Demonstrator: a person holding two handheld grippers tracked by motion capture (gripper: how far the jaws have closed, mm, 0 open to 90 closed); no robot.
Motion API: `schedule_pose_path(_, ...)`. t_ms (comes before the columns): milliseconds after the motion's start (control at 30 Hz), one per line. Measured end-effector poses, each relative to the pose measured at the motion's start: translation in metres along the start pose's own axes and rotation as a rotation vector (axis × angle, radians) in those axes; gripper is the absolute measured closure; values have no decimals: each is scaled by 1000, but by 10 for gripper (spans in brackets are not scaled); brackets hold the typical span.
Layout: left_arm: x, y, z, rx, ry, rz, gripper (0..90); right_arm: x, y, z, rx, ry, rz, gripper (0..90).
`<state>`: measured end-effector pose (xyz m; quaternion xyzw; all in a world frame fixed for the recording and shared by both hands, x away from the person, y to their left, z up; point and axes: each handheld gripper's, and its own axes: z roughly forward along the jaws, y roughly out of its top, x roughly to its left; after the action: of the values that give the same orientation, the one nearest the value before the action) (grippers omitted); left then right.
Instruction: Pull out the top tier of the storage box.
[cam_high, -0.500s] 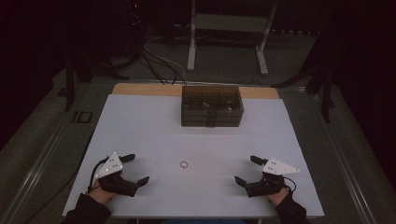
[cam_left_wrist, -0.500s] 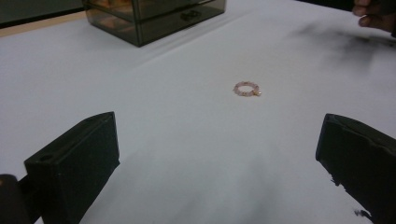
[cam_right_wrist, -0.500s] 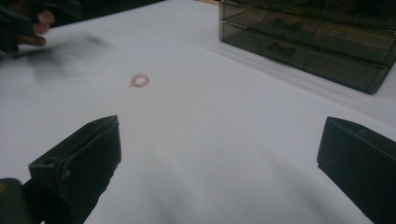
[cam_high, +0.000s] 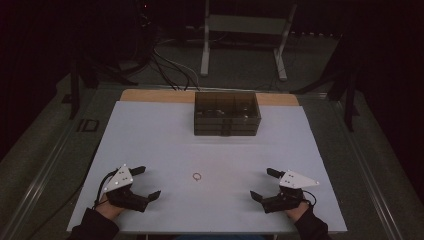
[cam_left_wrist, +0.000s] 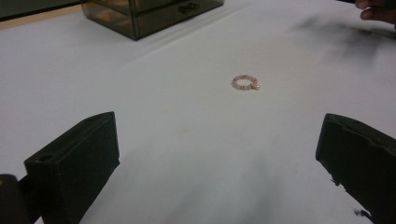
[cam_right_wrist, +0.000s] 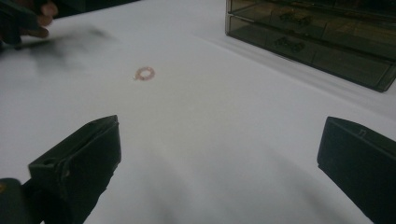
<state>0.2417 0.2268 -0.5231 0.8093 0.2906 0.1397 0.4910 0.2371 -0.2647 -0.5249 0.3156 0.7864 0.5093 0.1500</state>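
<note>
Resting near table edge: left gripper (cam_high: 145, 182) and right gripper (cam_high: 264, 185), both jaws spread wide, holding nothing. Lying between them, ahead of left jaws: beaded ring (cam_left_wrist: 245, 83). Drawer box (cam_high: 226, 113) farther ahead. Probably approaching ring next; lowering jaws flat, straddling it squarely.

Dim, grainy frames with black surroundings; the white table (cam_high: 210, 150) glows, perhaps lit from overhead, soft shadows smeared.

Left tongs (cam_high: 146, 183) and right tongs (cam_high: 264, 184) rest low at the near corners, jaws spread wide (nothing between them), pointing inward.
</note>
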Motion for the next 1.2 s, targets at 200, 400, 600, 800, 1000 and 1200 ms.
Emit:
schedule_pose_path(200,1,-3,1,17,-2,0,10,5,4,-2,-3,-25,-34,2)
schedule_pose_path(400,-1,-2,0,10,-15,1,10,8,7,-3,-13,-15,-24,2)
schedule_pose_path(600,0,-1,1,9,-13,-9,10,12,14,-5,-30,-10,-38,2)
schedule_pose_path(800,-1,-1,2,7,-19,-6,10,17,23,-10,-54,-19,-62,3)
schedule_pose_path(1000,-1,-1,2,8,-15,-8,10,19,38,-10,-79,-29,-113,3)
schedule_pose_path(1200,-1,0,3,9,-19,-9,10,18,52,-8,-96,-34,-156,3)
